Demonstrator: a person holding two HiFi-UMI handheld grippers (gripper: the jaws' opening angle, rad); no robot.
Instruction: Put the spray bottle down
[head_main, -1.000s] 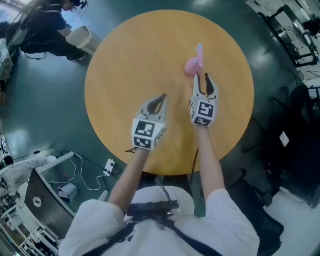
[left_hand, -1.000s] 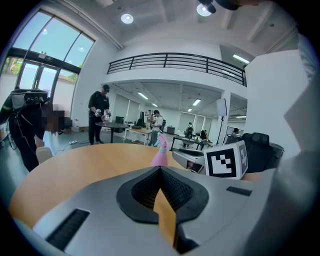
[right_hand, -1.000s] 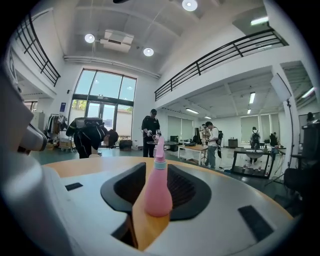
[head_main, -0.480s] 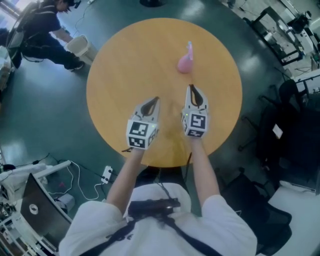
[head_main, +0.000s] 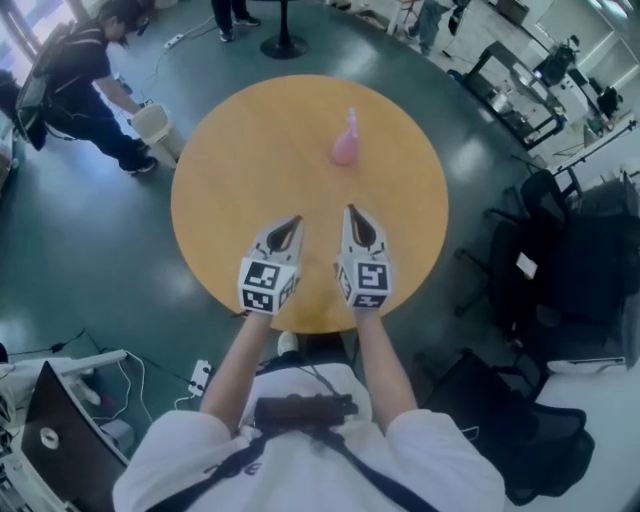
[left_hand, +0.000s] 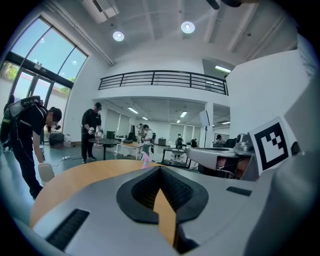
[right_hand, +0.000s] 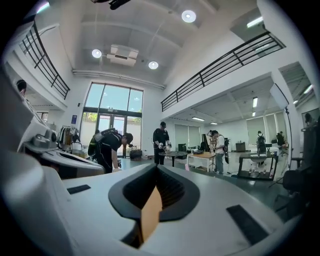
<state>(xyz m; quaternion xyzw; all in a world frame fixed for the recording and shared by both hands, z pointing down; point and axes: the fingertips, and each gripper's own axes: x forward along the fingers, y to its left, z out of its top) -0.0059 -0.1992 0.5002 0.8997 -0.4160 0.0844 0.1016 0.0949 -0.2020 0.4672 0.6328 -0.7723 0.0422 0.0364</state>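
Okay, head view: I'm seeing the pink plastic spray bottle (head_main: 345, 145) standing upright on the round wooden table (head_main: 250, 160), well ahead of left gripper (head_main: 291, 222) & right gripper (head_main: 353, 214). Left gripper view: jaws sitting clenched, nothing btwn. Right gripper view: likewise clenched, empty.

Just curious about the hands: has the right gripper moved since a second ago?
Yes. The right gripper has drawn back from the pink spray bottle, toward the table's near edge.
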